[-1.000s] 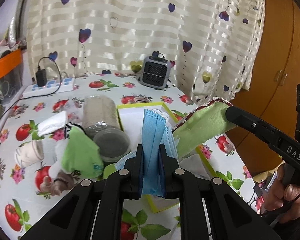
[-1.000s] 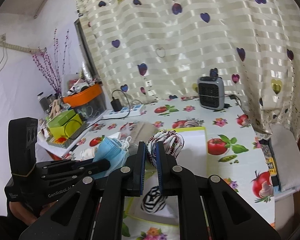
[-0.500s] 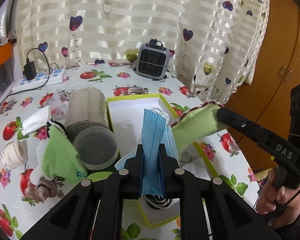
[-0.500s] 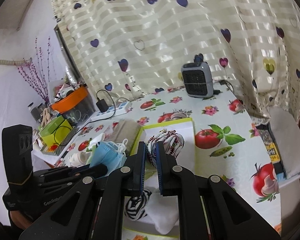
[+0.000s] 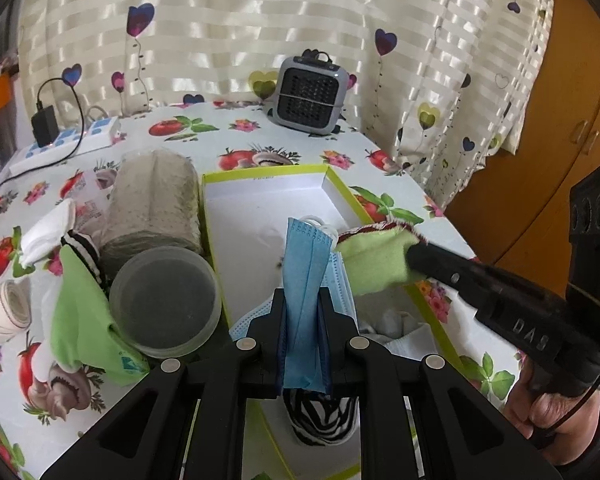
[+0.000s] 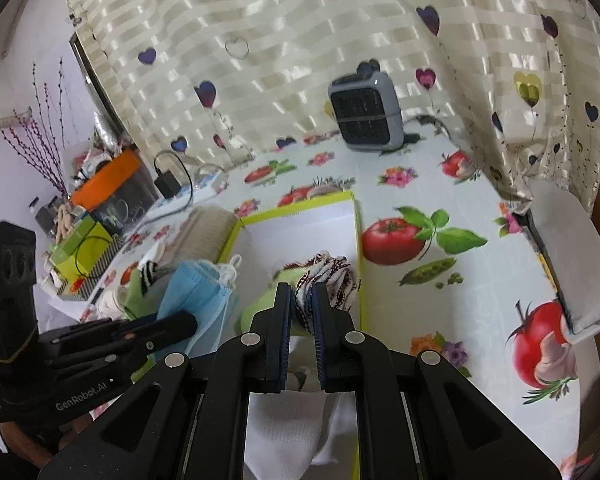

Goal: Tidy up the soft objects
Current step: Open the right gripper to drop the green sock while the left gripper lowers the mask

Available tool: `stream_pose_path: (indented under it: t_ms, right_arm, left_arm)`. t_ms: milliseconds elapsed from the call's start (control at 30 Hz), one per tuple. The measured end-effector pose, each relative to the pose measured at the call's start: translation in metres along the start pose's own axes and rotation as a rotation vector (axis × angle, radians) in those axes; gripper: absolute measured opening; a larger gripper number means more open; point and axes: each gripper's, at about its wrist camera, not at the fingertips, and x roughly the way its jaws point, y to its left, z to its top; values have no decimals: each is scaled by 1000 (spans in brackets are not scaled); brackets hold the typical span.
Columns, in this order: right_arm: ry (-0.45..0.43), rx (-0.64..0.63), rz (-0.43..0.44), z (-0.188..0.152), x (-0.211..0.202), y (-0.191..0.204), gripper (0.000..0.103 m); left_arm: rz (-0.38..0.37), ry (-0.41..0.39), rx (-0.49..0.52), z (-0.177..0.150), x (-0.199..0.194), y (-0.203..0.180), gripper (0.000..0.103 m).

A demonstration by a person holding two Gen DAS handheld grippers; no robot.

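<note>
My left gripper (image 5: 302, 304) is shut on a blue face mask (image 5: 306, 272), held over the white box with a yellow-green rim (image 5: 260, 172). My right gripper (image 6: 301, 300) is shut on a green cloth with red-and-white trim (image 6: 328, 276), also over the box; it shows in the left wrist view (image 5: 376, 260). The mask shows in the right wrist view (image 6: 196, 292). A zebra-striped sock (image 5: 320, 416) and white cloth (image 6: 284, 424) lie in the box's near end.
Left of the box lie a beige roll (image 5: 152, 200), a clear round container (image 5: 164, 300), a green cloth (image 5: 84, 308), a white sock (image 5: 48, 228) and a bandage roll (image 5: 4, 312). A grey heater (image 5: 312, 96) and a power strip (image 5: 60, 148) stand at the back.
Both grippers have moved forward and lower over the box with their loads still held. The box looks closer in both views.
</note>
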Motion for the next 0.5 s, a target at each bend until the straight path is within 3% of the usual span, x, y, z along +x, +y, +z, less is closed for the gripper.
stream_pose_path:
  t_ms: [233, 367, 500]
  right_arm:
    - [96, -30, -20, -6, 19, 1, 18]
    - [76, -49, -59, -6, 12, -1, 36]
    - [54, -56, -73, -4, 3, -1, 37]
  left_arm:
    - [5, 30, 2, 0, 12, -2, 18]
    - [16, 21, 3, 1, 10, -3, 20]
    - [23, 7, -6, 1, 4, -2, 21]
